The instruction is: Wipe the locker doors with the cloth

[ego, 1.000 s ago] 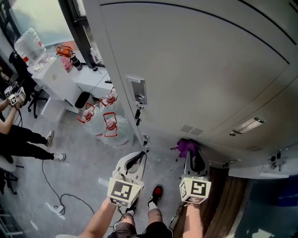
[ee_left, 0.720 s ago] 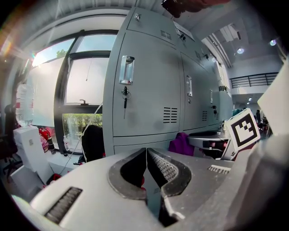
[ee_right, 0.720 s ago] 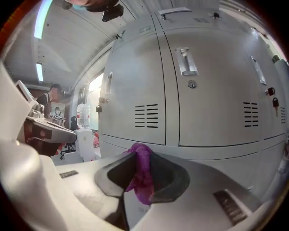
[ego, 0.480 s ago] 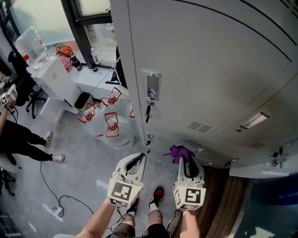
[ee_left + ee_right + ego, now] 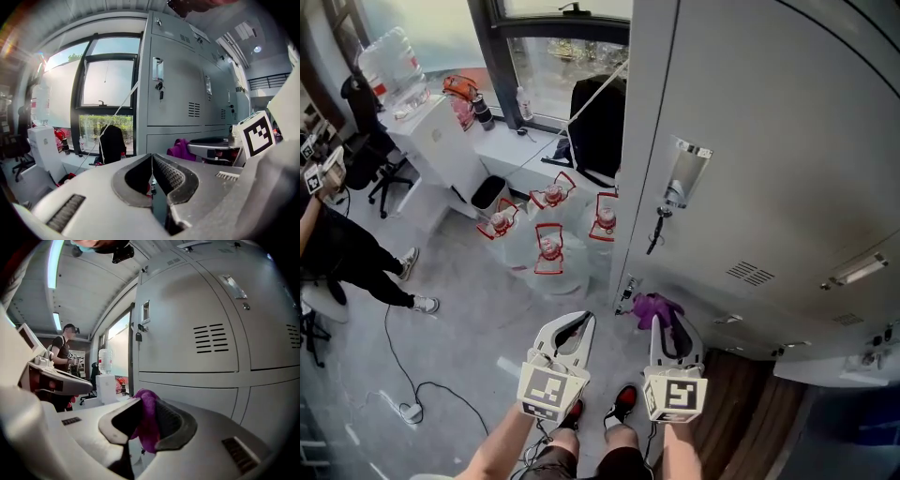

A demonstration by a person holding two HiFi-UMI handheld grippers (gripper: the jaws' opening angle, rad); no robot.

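The purple cloth (image 5: 652, 307) sits just below the middle of the head view, pinched between the jaws of the right gripper (image 5: 664, 320). The right gripper view shows the jaws clamped on it, with the cloth (image 5: 149, 427) bunched between the ribbed pads and spilling above and below them. It hangs close to the bottom left corner of the grey locker doors (image 5: 787, 169), which fill the right half and upper right of the head view. Whether it touches the metal cannot be told.

A latch with a key hanging from it (image 5: 680, 178) stands on the nearest door, right of centre, and vent slots (image 5: 752, 273) lie lower right of it.

The left gripper (image 5: 583, 320) is level with the right one and just to its left. Its jaws are closed on each other with nothing between them.

Large water bottles with red handles (image 5: 548, 253) stand on the floor left of the lockers, centre left of the frame. Behind them is a white dispenser (image 5: 441, 141). A person (image 5: 342, 253) is at the left edge.
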